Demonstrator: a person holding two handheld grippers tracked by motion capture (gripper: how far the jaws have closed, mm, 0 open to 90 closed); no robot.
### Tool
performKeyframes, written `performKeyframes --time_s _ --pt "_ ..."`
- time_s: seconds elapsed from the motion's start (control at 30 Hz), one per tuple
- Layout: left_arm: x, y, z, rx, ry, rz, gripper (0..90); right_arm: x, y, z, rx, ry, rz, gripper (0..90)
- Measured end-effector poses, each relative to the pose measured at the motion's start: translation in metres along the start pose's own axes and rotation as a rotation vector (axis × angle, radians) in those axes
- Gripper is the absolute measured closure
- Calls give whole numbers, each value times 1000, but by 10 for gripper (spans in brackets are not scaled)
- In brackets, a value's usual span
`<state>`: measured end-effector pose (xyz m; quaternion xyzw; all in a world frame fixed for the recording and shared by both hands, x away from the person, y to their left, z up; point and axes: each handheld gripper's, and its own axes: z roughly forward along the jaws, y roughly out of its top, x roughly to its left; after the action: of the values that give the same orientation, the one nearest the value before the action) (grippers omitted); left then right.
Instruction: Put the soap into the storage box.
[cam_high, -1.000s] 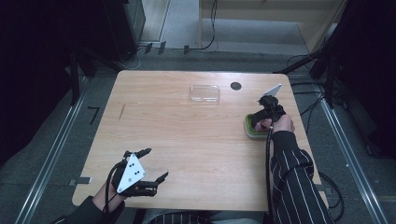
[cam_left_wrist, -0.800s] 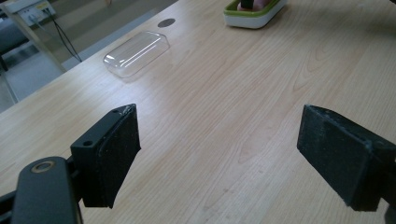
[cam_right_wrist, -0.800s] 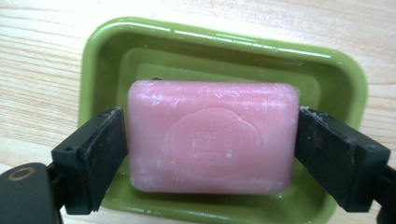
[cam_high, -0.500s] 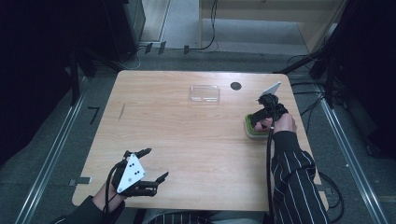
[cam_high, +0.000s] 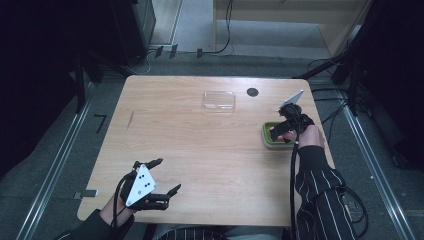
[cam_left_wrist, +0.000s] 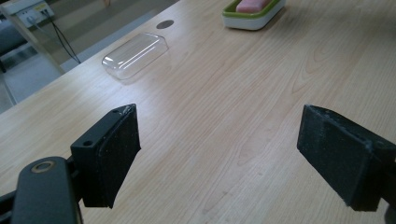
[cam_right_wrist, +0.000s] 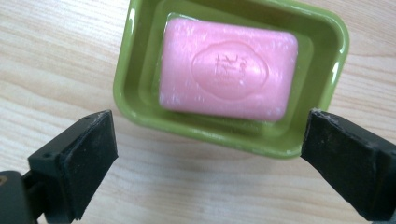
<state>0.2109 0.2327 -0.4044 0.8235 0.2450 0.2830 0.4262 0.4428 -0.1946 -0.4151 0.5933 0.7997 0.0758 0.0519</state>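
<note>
The pink rectangular soap bar (cam_right_wrist: 228, 75), lying ungrasped in the green plastic dish (cam_right_wrist: 140, 100) at the tabletop's (cam_high: 210, 145) three o'clock, is approached by the wide-open right tool (cam_right_wrist: 212, 163).

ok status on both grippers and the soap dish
Right gripper open over soap dish, pink soap inside. Left gripper open, idle. Clear lid apart.

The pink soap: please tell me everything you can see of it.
The pink soap is a rounded rectangular bar, glossy and waxy-looking, with an oval emblem pressed into its top. It lies flat inside the green dish, at the table's right side. The right gripper hovers above it, fingers open, not touching it.
</note>
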Motion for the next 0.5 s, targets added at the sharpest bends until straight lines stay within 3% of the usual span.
performKeyframes --time_s 0.5 --pt "0 1 2 -2 -4 3 140 7 -34 -20 -9 -8 -52 33"
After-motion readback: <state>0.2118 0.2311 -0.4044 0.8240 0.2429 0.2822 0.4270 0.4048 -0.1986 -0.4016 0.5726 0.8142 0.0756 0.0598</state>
